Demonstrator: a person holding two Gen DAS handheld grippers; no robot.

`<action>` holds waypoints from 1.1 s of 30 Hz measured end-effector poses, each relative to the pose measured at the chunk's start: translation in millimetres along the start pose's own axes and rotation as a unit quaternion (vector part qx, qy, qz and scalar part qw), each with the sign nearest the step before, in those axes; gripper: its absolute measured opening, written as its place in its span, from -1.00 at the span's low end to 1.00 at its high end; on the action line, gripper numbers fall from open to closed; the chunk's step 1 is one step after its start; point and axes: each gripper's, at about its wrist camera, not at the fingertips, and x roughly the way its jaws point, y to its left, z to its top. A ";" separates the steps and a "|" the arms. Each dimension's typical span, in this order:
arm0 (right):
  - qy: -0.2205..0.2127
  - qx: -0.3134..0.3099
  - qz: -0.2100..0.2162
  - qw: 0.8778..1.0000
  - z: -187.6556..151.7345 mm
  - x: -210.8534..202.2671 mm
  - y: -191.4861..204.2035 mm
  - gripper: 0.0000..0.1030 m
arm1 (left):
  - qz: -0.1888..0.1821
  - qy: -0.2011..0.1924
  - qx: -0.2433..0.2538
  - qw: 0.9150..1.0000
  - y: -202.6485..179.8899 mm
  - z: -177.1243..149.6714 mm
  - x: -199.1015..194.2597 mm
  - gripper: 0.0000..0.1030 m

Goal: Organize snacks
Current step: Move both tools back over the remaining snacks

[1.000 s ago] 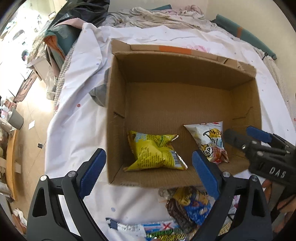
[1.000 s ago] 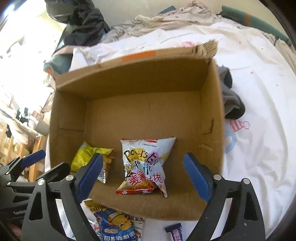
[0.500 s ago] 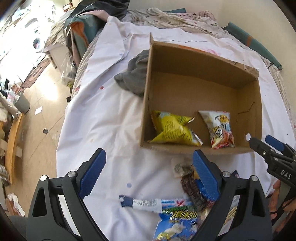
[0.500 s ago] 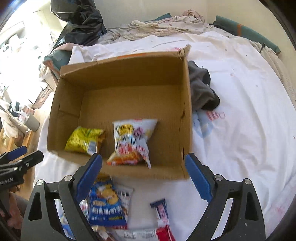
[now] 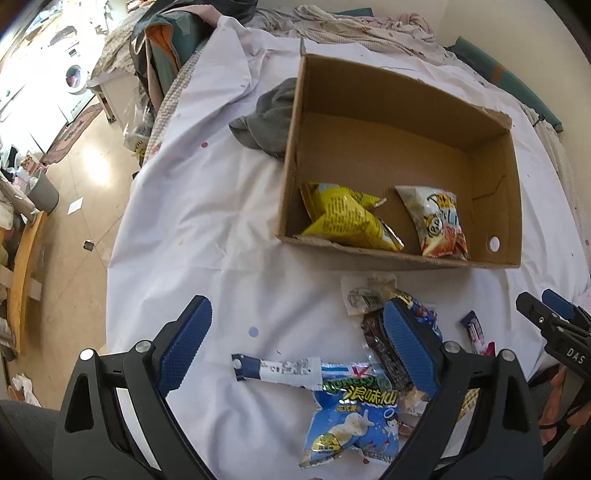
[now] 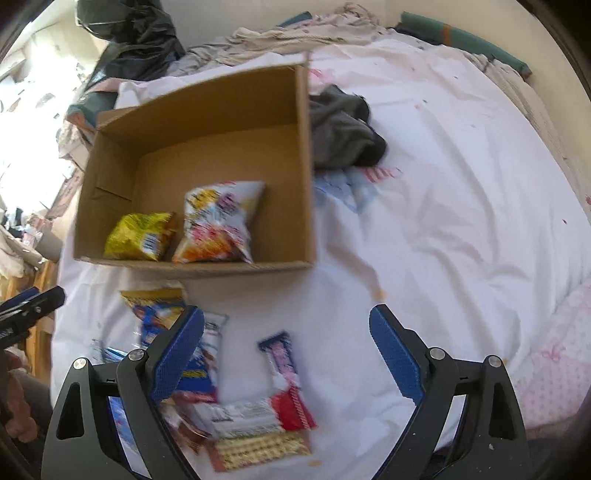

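An open cardboard box (image 5: 495,155) (image 6: 306,184) lies on a white bedsheet. Inside it lie a yellow snack bag (image 5: 347,218) (image 6: 140,236) and a white-and-orange snack bag (image 5: 439,225) (image 6: 218,225). A pile of loose snacks lies on the sheet in front of the box: a blue-and-white bag (image 5: 351,421), a long blue-and-white stick pack (image 5: 280,367), a dark packet (image 5: 380,347), and a pink bar (image 6: 282,360). My left gripper (image 5: 295,343) is open and empty above the sheet, left of the pile. My right gripper (image 6: 288,354) is open and empty over the pile.
A grey cloth (image 5: 269,118) (image 6: 343,129) lies beside the box. The bed edge drops to a floor (image 5: 74,206) at left with a grey bin (image 5: 42,192). Rumpled bedding (image 5: 351,26) sits behind the box. White sheet (image 6: 443,203) spreads to the right.
Both grippers have pulled back from the box toward the near side. The box looks smaller and farther, and the loose snack pile has come into fuller view. Both stayed open.
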 end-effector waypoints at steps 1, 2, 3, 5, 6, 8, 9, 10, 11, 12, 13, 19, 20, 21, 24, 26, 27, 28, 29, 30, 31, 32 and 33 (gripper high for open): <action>0.004 0.001 -0.006 1.000 -1.7 1.3 -3.9 0.81 | 0.001 0.002 0.002 1.000 -2.1 -1.9 1.1 0.80; 0.009 0.003 -0.009 1.000 -3.1 2.7 -7.3 0.81 | 0.000 0.005 0.003 1.000 -3.5 -3.1 2.0 0.80; 0.015 0.005 -0.014 1.000 -4.7 4.8 -11.4 0.81 | 0.000 0.007 0.003 1.000 -4.9 -4.7 3.1 0.80; 0.025 0.011 -0.014 1.000 -7.4 8.2 -17.8 0.81 | 0.000 0.011 0.005 1.000 -7.1 -8.1 5.0 0.80; 0.029 0.013 -0.013 0.999 -8.6 9.6 -19.4 0.81 | 0.000 0.012 0.005 1.000 -7.7 -9.4 5.6 0.80; 0.039 0.016 -0.016 0.999 -11.6 13.4 -22.6 0.81 | 0.002 0.014 0.005 1.000 -8.5 -11.6 6.5 0.80; 0.045 0.015 -0.018 0.999 -13.0 15.3 -22.8 0.81 | 0.003 0.015 0.005 1.000 -8.4 -12.3 6.9 0.80; 0.050 0.012 -0.021 0.998 -13.6 17.9 -22.5 0.81 | 0.003 0.016 0.005 1.000 -8.2 -13.0 7.5 0.80; 0.055 0.010 -0.023 0.998 -14.3 20.2 -21.4 0.81 | 0.004 0.017 0.004 1.000 -8.2 -13.5 8.0 0.80; 0.056 0.009 -0.021 0.998 -15.0 21.8 -20.8 0.81 | 0.005 0.017 0.004 1.000 -8.2 -13.9 8.4 0.80; 0.059 0.007 -0.020 0.998 -15.5 23.4 -19.7 0.81 | 0.006 0.018 0.003 1.000 -7.9 -13.8 8.6 0.80; 0.067 -0.006 -0.020 0.998 -17.9 29.7 -12.2 0.81 | 0.006 0.020 -0.001 1.000 -4.9 -14.1 8.8 0.80; 0.069 -0.008 -0.020 0.997 -17.9 30.7 -10.8 0.81 | 0.005 0.021 -0.002 1.000 -4.2 -14.2 9.0 0.80; 0.071 -0.010 -0.018 0.997 -17.9 32.0 -9.6 0.81 | 0.005 0.023 -0.002 1.000 -3.7 -14.4 9.3 0.80; 0.086 -0.007 -0.005 0.996 -17.6 39.5 -7.3 0.81 | 0.007 0.028 -0.006 1.000 -0.7 -14.9 10.7 0.80; 0.102 0.004 0.009 0.995 -17.9 46.6 -6.9 0.78 | 0.006 0.034 -0.014 0.999 3.8 -15.9 12.3 0.80; 0.108 0.007 0.014 0.994 -17.4 49.3 -6.4 0.77 | 0.005 0.038 -0.018 0.999 5.8 -16.7 13.3 0.80; 0.111 0.007 0.020 0.994 -16.6 51.7 -5.7 0.75 | 0.003 0.044 -0.025 0.999 8.7 -17.7 14.6 0.80; 0.117 0.007 0.027 0.993 -16.2 54.6 -4.3 0.63 | 0.002 0.048 -0.030 0.998 11.1 -18.5 15.5 0.80; 0.122 0.006 0.030 0.992 -15.6 57.3 -2.5 0.45 | 0.002 0.052 -0.036 0.998 13.6 -19.3 16.6 0.80; 0.130 0.002 0.031 0.991 -15.9 61.3 -0.4 0.37 | 0.000 0.057 -0.044 0.997 16.5 -20.2 17.9 0.80; 0.138 -0.002 0.032 0.990 -16.7 65.2 1.9 0.28 | -0.002 0.062 -0.050 0.997 19.0 -20.9 19.0 0.80; 0.147 -0.010 0.032 0.989 -18.4 70.2 5.4 0.15 | -0.003 0.065 -0.055 0.996 20.6 -21.4 19.4 0.80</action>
